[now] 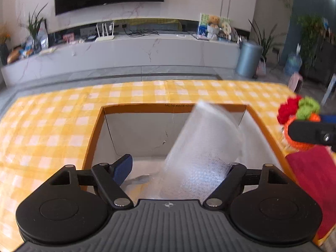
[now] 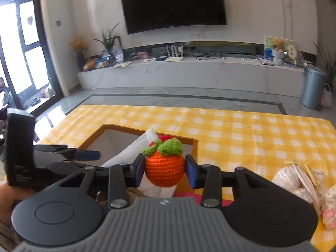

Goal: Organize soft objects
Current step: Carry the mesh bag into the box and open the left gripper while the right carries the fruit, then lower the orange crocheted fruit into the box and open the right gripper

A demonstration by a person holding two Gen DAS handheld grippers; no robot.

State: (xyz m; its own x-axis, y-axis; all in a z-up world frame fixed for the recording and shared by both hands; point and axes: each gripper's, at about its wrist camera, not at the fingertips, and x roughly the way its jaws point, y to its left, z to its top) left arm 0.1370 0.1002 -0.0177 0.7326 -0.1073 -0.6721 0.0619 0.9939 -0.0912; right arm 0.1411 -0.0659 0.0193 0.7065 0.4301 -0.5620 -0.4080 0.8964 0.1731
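the left gripper (image 1: 178,169) stands wide open over the box (image 1: 98,126), its white mesh sheet (image 1: 201,147) released inside. the right gripper (image 2: 164,171) clamps the crocheted orange (image 2: 164,168) just beside the box; next it likely needs carrying over the rim and releasing.

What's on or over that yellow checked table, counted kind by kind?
Cardboard box: 1
White mesh sheet, standing in it: 1
Crocheted orange fruit, in the right claw: 1
Red cloth: 1
Crinkly bag: 1
Pink-and-white knit: 1
Total: 6
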